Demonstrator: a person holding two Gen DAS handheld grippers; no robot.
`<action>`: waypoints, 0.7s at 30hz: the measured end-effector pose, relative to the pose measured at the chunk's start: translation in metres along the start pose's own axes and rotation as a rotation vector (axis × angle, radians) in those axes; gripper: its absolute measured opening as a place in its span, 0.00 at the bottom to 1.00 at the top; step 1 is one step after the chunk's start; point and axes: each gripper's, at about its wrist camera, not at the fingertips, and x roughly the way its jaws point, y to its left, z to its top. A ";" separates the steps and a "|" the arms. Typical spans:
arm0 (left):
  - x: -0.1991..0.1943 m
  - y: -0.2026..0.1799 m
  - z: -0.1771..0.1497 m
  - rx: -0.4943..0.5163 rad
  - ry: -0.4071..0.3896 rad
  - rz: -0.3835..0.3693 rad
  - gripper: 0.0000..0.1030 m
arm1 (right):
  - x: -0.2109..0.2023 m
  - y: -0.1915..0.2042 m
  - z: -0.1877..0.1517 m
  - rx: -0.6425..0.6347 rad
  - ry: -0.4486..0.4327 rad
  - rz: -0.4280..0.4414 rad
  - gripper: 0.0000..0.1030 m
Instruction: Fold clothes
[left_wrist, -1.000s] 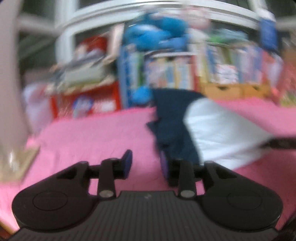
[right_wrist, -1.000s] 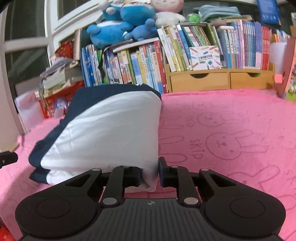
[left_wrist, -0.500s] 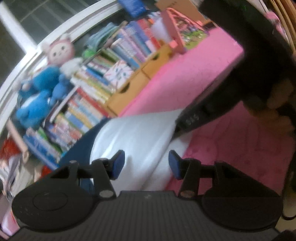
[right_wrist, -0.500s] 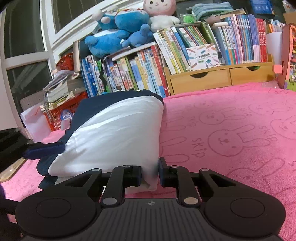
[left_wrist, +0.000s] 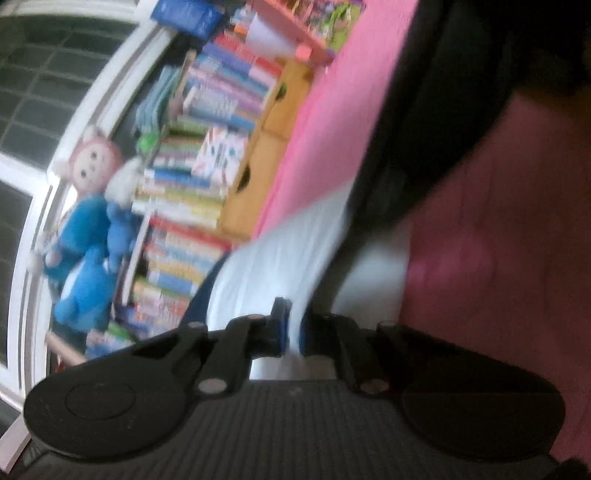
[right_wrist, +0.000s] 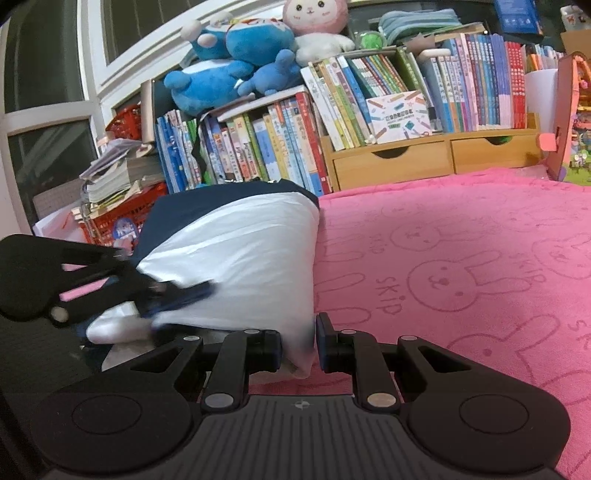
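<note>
Shirt (right_wrist: 240, 243), white with navy trim, lies on the pink blanket (right_wrist: 461, 258); right gripper (right_wrist: 298, 349) pinches its near corner, left gripper (left_wrist: 291, 330) has just closed on its left edge.

You can read one word only: "SKIP", printed beside the bunny outlines on the pink towel (right_wrist: 461, 258), repeated across it. The colourful box (right_wrist: 399, 115) among the books (right_wrist: 280, 144) carries a line of characters, too small for you to read. Book spines are illegible too. Left view is too blurred for any text.
</note>
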 end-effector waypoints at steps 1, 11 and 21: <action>0.000 0.002 -0.005 0.005 0.018 0.004 0.06 | 0.000 0.000 0.000 0.001 -0.001 -0.006 0.19; -0.023 0.013 -0.072 -0.115 0.260 0.038 0.06 | 0.000 0.003 -0.002 -0.017 -0.003 -0.014 0.19; -0.029 0.027 -0.082 -0.247 0.335 0.068 0.07 | 0.000 0.002 -0.002 -0.022 -0.002 -0.025 0.19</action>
